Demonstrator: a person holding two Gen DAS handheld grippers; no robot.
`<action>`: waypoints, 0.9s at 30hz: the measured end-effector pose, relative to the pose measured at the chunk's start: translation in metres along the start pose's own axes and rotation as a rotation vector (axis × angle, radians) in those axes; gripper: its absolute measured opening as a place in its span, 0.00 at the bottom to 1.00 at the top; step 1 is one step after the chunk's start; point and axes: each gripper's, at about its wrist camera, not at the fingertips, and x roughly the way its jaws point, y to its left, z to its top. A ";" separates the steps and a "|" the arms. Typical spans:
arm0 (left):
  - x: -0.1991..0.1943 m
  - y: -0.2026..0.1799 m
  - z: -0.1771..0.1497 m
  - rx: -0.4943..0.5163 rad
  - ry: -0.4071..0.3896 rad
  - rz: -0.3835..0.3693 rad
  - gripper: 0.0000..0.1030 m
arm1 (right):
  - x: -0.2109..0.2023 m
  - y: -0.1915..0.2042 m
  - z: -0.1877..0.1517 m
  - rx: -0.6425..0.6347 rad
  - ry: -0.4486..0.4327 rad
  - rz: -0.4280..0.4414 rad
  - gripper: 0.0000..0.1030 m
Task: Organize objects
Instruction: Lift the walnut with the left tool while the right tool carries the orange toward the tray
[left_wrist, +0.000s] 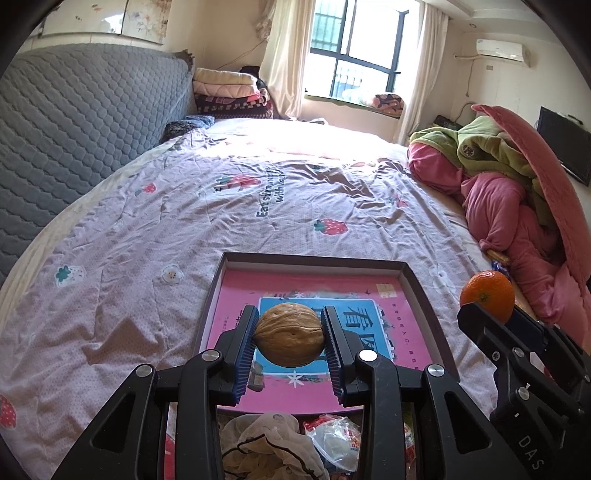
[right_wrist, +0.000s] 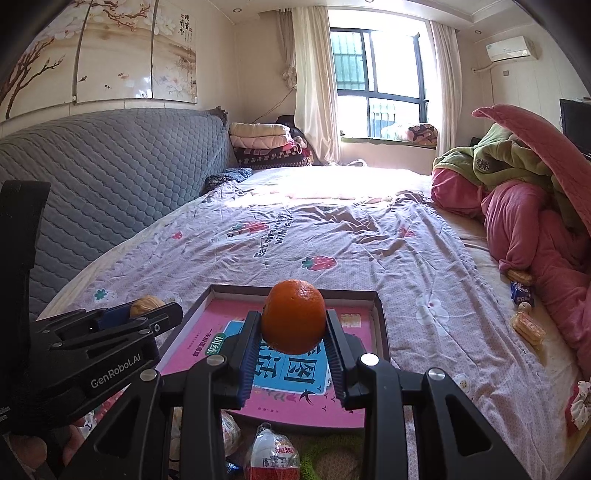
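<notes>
Between the ribbed blue pads of the left gripper (left_wrist: 289, 341) sits a walnut (left_wrist: 289, 334), pinched at its two ends and held in the air above the shallow box (left_wrist: 410, 273) that lies on the bedspread (left_wrist: 122, 280) just ahead of and below the fingers. The right gripper (right_wrist: 294, 341), close beside it on its right, is clamped the same way on an orange (right_wrist: 294, 315), also poised over the near half of that box. Both loads are round and hard-skinned, so each is held only along a narrow line of contact; I judge that a tilt or a jolt could roll either one out of the pads. A release from this height risks a bounce on the box's stiff printed floor, over its low rim and onto the soft cover. The two tools are near enough that a sideways drift might knock them together. Below the fingers, nearer than the box, lie crumpled bags and packets (left_wrist: 332, 439) that a dropped piece could vanish among.
</notes>
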 end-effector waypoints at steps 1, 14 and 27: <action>0.001 0.000 0.001 0.004 0.003 0.004 0.35 | 0.002 0.000 0.001 -0.002 0.002 0.004 0.33; 0.038 0.007 0.011 0.007 0.041 0.022 0.35 | 0.031 -0.007 0.010 0.000 0.023 -0.013 0.33; 0.071 0.015 -0.003 -0.007 0.127 0.028 0.34 | 0.064 -0.019 -0.013 0.007 0.138 -0.031 0.33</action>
